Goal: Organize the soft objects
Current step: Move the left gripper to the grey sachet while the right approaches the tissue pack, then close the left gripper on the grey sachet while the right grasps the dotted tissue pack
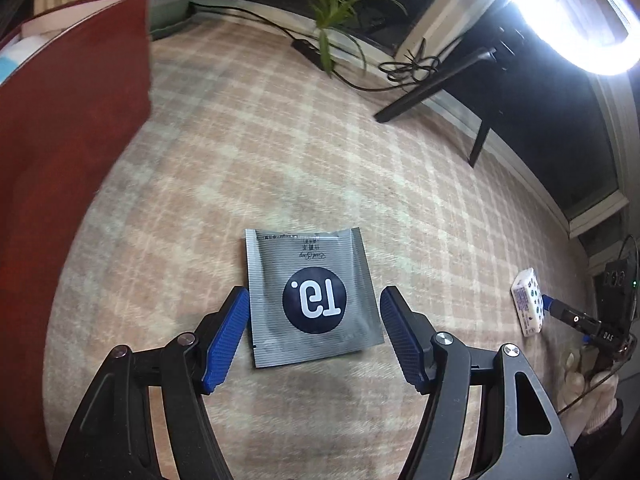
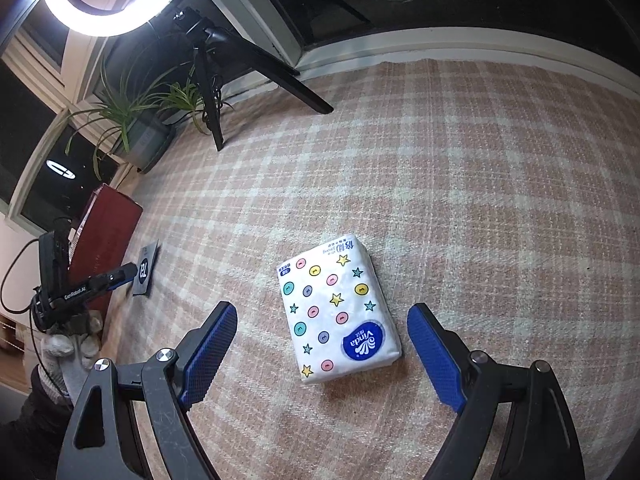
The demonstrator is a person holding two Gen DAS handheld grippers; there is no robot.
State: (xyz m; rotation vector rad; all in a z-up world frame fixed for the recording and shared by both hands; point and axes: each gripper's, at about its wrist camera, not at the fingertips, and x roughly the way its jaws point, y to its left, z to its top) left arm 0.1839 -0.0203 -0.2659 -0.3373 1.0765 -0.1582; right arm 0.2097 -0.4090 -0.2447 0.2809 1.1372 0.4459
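Note:
A flat silver sachet (image 1: 312,298) with a dark round logo lies on the plaid cloth. My left gripper (image 1: 314,300) hovers over it, open, its blue pads (image 1: 226,340) on either side of the sachet and clear of it. A white tissue pack (image 2: 338,308) printed with coloured dots and stars lies flat in the right wrist view. The right gripper (image 2: 322,314) stands open around it, pads apart from the pack. The tissue pack (image 1: 528,306) also shows small at the far right of the left wrist view, and the sachet (image 2: 145,270) at the left of the right wrist view.
A dark red box (image 1: 68,152) stands at the left, close to the sachet. A potted plant (image 2: 140,132), tripod legs (image 2: 212,96) and a bright ring light (image 2: 116,0) are at the back. Cables (image 1: 404,68) lie along the far edge. Gloved hands (image 2: 68,352) hold the grippers.

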